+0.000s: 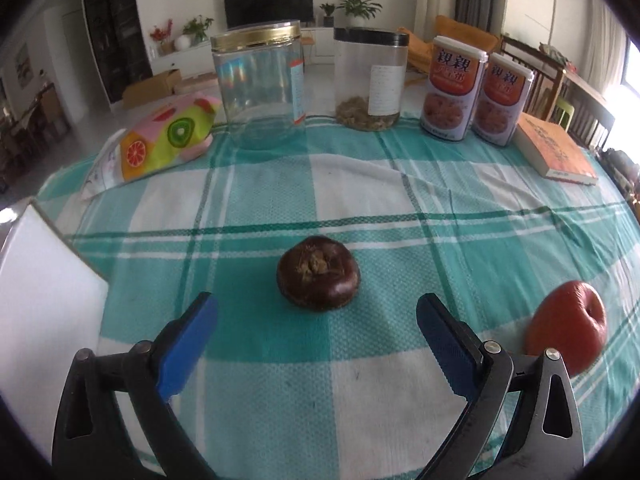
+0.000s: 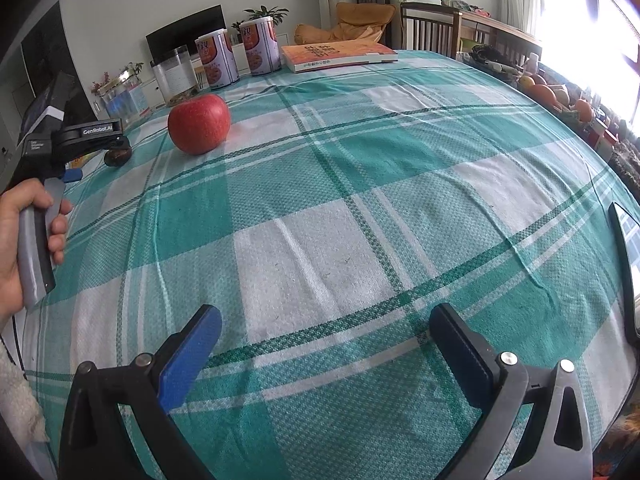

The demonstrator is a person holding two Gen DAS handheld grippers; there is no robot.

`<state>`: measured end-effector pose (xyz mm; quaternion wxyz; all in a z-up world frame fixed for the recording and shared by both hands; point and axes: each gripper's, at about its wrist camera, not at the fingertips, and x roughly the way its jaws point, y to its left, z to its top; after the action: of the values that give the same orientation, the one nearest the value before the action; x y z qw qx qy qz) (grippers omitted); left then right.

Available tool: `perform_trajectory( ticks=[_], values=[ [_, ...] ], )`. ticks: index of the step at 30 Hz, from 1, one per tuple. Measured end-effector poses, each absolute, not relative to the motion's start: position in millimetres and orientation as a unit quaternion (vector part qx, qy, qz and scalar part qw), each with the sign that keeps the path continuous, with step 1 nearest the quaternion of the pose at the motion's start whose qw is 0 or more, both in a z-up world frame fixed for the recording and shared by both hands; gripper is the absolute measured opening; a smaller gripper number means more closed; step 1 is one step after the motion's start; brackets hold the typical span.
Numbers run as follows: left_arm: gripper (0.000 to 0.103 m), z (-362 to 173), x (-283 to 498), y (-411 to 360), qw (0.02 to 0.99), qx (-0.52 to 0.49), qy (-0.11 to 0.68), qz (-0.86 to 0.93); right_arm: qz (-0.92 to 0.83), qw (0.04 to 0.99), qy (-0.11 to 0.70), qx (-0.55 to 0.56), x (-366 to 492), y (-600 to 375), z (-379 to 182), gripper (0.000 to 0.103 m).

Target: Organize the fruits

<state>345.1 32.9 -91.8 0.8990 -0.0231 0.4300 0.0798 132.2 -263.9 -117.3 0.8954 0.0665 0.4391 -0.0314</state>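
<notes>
Two fruits are lying on the table (image 1: 360, 208), which is wearing a green-and-white checked cloth: a dark brown, flattened fruit (image 1: 318, 273) and a red apple (image 1: 568, 328). In the left wrist view the left gripper (image 1: 316, 316) is hanging just short of the brown fruit with its jaws spread wide and nothing between its blue pads; the fruit is sitting just beyond the fingertips, roughly centred on the gap, not touching either one. The apple is resting to the right of that gripper, just beside its right finger, apart from the brown fruit. A white box (image 1: 44, 308) is showing at the left edge of this view. Along the far side of the table a fruit-print bag (image 1: 164, 140), a gold-lidded clear jar (image 1: 260, 84), a black-lidded clear jar (image 1: 370, 80) with some brownish contents at its bottom, two printed cans (image 1: 476, 92) and an orange book (image 1: 554, 150) are standing in a row. In the right wrist view the right gripper (image 2: 326, 330) is likewise released, jaws wide, hovering over bare cloth with nothing between its fingers, well apart from the apple at upper left. A hand (image 2: 24, 236) is gripping the handle of the left gripper at the left edge of that view, with the brown fruit partly hidden under it.
</notes>
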Motion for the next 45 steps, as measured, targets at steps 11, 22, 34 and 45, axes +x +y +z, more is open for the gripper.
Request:
perform_trajectory(
  ticks=[11, 22, 34, 45],
  values=[
    [0.079, -112.0, 371.5, 58.1, 0.896, -0.042, 0.438, 0.069, -0.030, 0.894, 0.445, 0.050, 135.5, -259.2, -118.2, 0.103],
    [0.049, -100.6, 322.1, 42.0, 0.895, -0.044, 0.441, 0.048, -0.029, 0.894, 0.445, 0.051, 135.6, -259.0, -118.1, 0.103],
    [0.049, -93.6, 182.5, -16.9, 0.892, -0.020, 0.452, -0.007, -0.022, 0.896, 0.440, 0.062, 133.8, -262.1, -117.2, 0.103],
    [0.073, -103.7, 138.2, -12.7, 0.899, -0.005, 0.436, -0.044, -0.027, 0.895, 0.443, 0.052, 134.5, -259.9, -117.8, 0.103]
  ],
)
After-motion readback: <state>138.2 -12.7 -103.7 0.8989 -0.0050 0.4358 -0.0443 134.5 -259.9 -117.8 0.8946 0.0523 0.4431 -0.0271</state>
